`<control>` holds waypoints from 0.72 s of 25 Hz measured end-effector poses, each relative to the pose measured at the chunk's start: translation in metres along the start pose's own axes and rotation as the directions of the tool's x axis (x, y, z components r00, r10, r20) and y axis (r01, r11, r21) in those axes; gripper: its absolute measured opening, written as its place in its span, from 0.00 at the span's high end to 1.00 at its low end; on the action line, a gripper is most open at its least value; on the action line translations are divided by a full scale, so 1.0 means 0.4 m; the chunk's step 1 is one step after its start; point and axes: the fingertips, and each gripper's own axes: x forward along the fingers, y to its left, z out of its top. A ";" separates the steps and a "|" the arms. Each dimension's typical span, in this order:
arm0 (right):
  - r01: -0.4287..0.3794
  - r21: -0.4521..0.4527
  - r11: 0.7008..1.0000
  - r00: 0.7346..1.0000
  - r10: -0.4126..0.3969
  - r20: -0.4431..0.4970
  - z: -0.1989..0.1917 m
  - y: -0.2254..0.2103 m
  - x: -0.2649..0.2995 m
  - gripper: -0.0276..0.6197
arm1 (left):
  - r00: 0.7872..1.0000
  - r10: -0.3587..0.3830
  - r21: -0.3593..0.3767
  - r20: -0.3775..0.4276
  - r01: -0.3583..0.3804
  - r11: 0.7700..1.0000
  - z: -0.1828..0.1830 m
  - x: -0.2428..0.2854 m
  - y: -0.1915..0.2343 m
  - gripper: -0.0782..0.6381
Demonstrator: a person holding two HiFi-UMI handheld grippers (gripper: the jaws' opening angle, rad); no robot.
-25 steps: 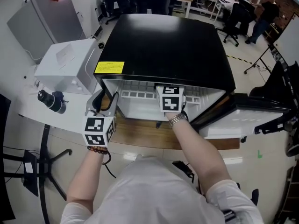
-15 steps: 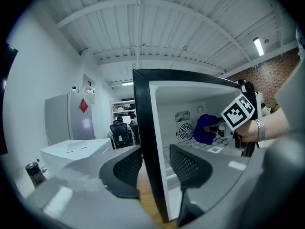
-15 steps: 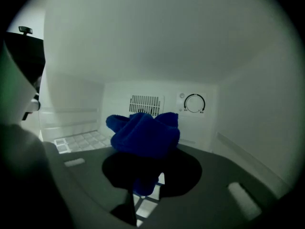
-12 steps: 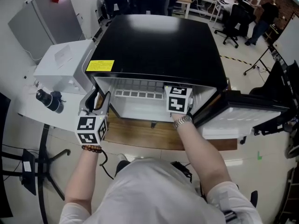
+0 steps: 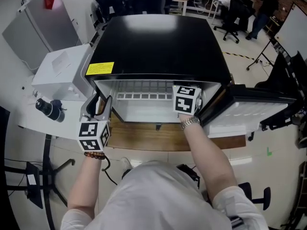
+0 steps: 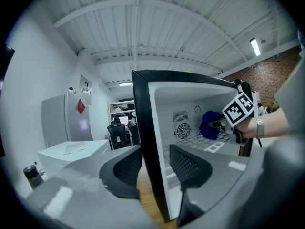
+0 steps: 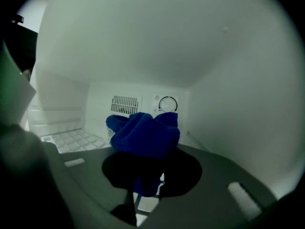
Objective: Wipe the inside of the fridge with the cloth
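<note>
A black fridge [image 5: 158,42] stands with its door [image 5: 249,111] swung open to the right. My right gripper [image 7: 147,175] reaches inside, close to the white right wall, and is shut on a bunched blue cloth [image 7: 143,135]. The left gripper view also takes in that cloth [image 6: 209,124] and the marker cube [image 6: 237,108]. From the head view only the right gripper's cube [image 5: 186,98] shows, with its jaws hidden under the fridge top. My left gripper [image 6: 155,154] straddles the fridge's left wall [image 6: 143,128] at the front edge, one jaw on each side, gripping it.
A white box [image 5: 60,71] and a dark cylinder [image 5: 48,108] sit on the table left of the fridge. A wooden board [image 5: 144,138] lies under its front. Inside are a wire shelf [image 7: 76,140], a vent [image 7: 126,104] and a dial [image 7: 167,104]. Office chairs and people are far behind.
My right gripper has moved to the right inside the fridge with the cloth, toward the right wall. The left gripper has stayed on the fridge's left wall.
</note>
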 end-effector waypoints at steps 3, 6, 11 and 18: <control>0.020 0.007 1.000 1.000 -0.020 -0.002 -0.003 -0.010 -0.008 0.82 | 1.000 -0.016 0.004 0.001 0.016 1.000 -0.001 -0.002 -0.001 0.64; 0.025 0.013 1.000 1.000 -0.025 0.012 0.005 -0.008 -0.020 0.82 | 1.000 -0.031 0.006 0.005 0.031 1.000 0.000 -0.002 -0.006 0.64; -0.032 -0.002 0.999 0.997 0.032 0.072 0.057 0.071 -0.052 0.82 | 0.999 -0.051 0.004 0.005 0.051 0.999 0.002 -0.003 -0.006 0.64; -0.208 -0.017 0.978 0.970 0.208 0.127 0.115 0.299 -0.089 0.82 | 0.997 -0.078 0.006 0.006 0.078 0.997 0.002 -0.007 -0.009 0.65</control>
